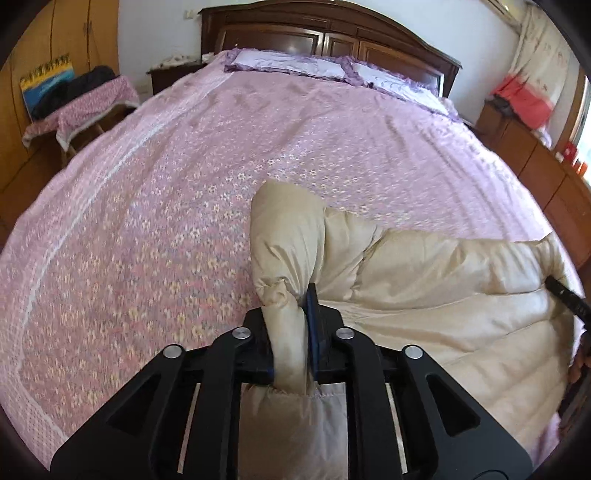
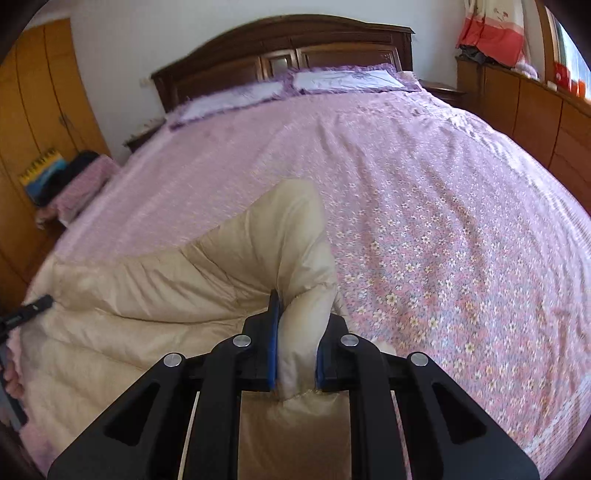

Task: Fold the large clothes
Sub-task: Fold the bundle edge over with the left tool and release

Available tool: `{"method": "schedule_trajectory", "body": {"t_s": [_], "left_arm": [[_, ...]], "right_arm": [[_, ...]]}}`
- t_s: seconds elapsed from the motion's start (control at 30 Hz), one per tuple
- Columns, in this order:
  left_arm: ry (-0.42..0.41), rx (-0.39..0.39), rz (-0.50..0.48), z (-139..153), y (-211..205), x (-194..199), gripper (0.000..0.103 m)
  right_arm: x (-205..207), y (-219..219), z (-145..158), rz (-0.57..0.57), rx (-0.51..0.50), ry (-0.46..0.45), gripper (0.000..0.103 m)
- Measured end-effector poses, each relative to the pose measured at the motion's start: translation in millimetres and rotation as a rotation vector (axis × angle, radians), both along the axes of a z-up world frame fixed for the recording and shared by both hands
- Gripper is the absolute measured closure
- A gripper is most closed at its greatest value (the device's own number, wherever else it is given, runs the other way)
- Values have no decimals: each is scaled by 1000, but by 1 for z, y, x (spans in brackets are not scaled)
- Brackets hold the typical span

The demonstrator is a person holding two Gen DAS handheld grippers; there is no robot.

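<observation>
A beige padded coat (image 1: 424, 288) is pinched at each end by the left tongs (image 1: 290, 332) and right tongs (image 2: 295, 343), stretched crosswise over the bed (image 1: 184, 184)

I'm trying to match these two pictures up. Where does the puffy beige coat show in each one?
Left wrist view: the beige coat fills the lower right, a bunched fold pinched in the left gripper.
Right wrist view: the beige coat fills the lower left, a fold pinched in the right gripper.
Shared landmark: the dark wooden headboard at top.
</observation>
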State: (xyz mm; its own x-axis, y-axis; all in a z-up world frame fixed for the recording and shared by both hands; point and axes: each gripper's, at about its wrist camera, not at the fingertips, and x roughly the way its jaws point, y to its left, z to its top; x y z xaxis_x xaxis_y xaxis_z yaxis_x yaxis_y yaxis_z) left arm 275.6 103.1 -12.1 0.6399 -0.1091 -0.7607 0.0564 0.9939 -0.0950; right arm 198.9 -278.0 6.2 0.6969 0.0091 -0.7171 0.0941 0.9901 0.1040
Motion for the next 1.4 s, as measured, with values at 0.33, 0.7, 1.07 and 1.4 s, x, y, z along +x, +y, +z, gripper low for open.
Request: {"method": "schedule_trajectory", "body": {"t_s": [0.33, 0.7, 1.07, 1.4], "left_arm": [[63, -13, 29, -39, -2, 29, 74], [56, -7, 53, -19, 6, 9, 38], [42, -22, 52, 4, 33, -81, 23], [76, -177, 118, -15, 49, -147, 23]], "right_arm": [[28, -18, -54, -57, 51, 78, 69], [15, -24, -41, -83, 98, 37, 49], [-71, -57, -7, -73, 184, 27, 27], [-145, -76, -25, -114, 429, 36, 17]]}}
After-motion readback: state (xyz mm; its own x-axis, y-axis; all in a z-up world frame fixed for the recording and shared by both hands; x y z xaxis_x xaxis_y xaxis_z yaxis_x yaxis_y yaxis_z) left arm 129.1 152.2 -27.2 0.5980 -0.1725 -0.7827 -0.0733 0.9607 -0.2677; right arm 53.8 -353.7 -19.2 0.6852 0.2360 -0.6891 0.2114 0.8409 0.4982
